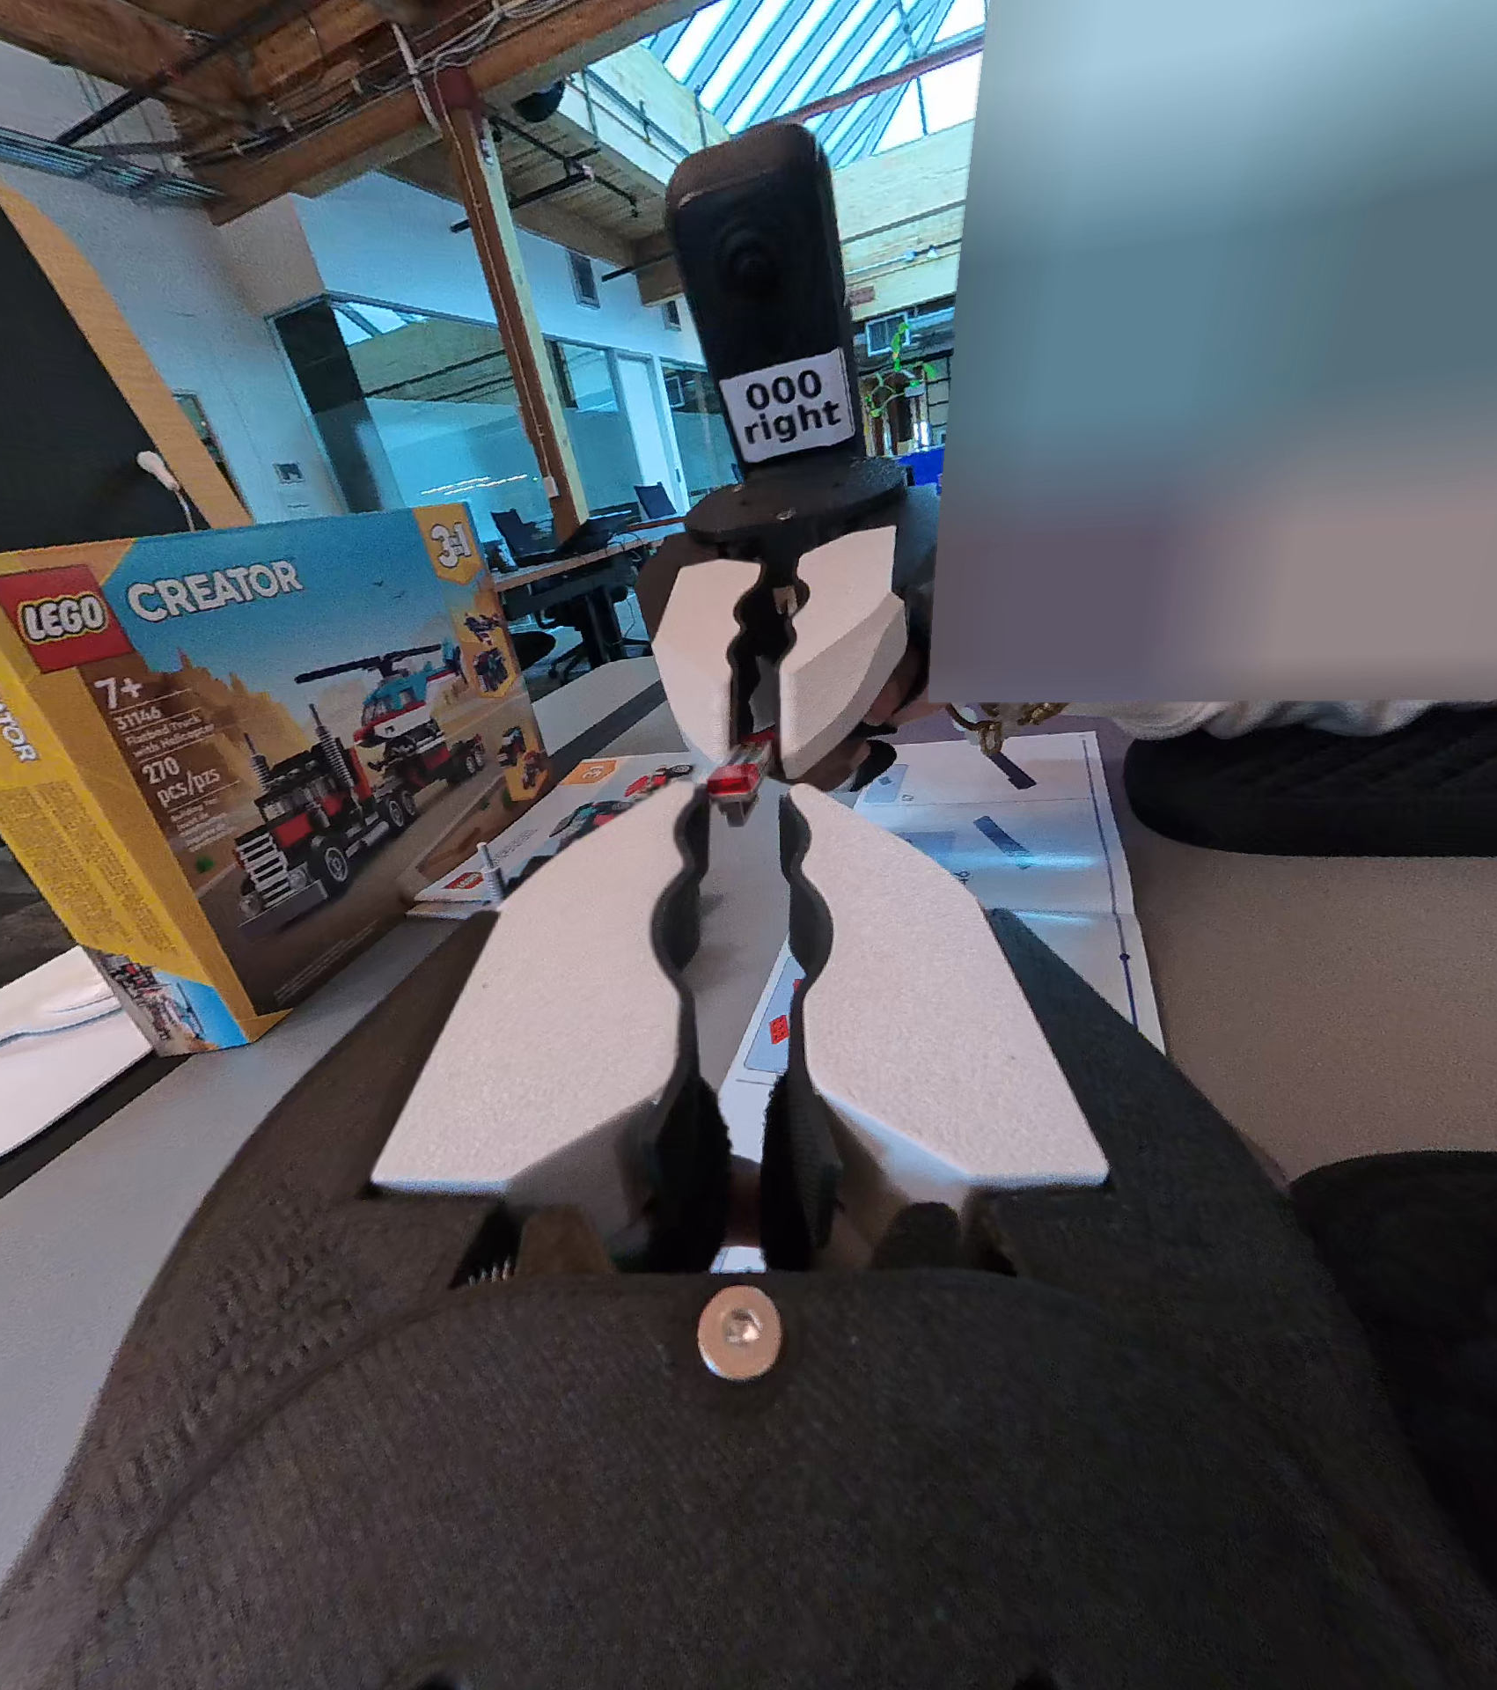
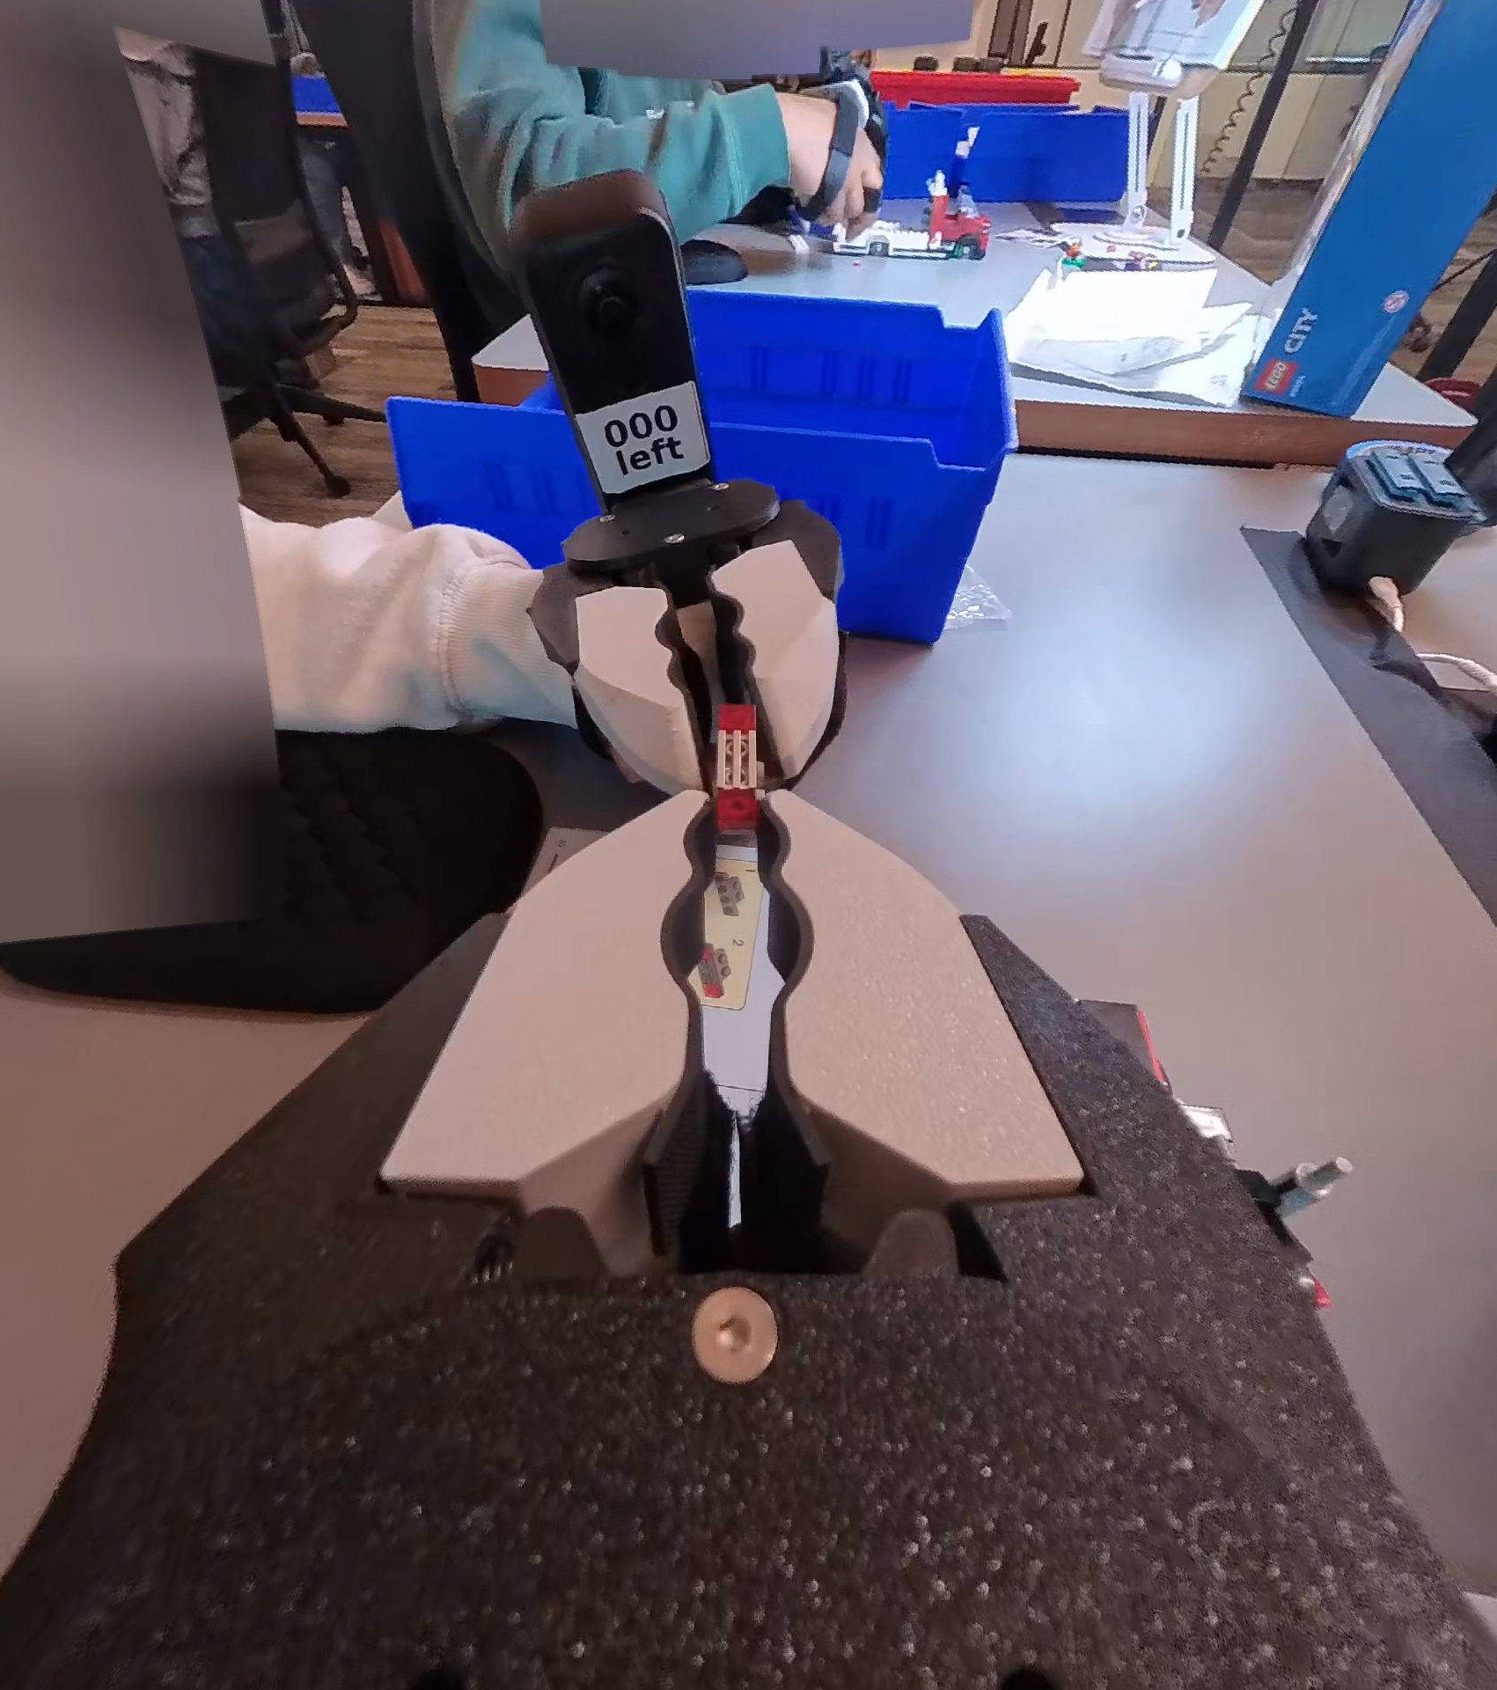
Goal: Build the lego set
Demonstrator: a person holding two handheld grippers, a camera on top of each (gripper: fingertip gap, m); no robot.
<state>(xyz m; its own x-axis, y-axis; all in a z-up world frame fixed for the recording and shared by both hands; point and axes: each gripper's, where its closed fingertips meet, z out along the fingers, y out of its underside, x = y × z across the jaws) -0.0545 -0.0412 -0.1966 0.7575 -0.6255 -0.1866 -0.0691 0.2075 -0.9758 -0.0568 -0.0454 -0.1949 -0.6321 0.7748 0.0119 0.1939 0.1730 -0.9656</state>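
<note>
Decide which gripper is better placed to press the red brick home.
Right, probably: the right gripper pinches the red brick, while the left gripper holds the grey piece it meets.

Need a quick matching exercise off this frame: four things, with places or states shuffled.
Things:
1. set box
2. blue bin
3. instruction booklet
4. red-and-grey brick assembly

Places or states:
A. pinched between the tips of the left gripper and the right gripper
B. lying flat below both grippers
C. standing upright, left side of the left wrist view
D. behind the left gripper in the right wrist view

Pairs: 1-C, 2-D, 3-B, 4-A
</note>
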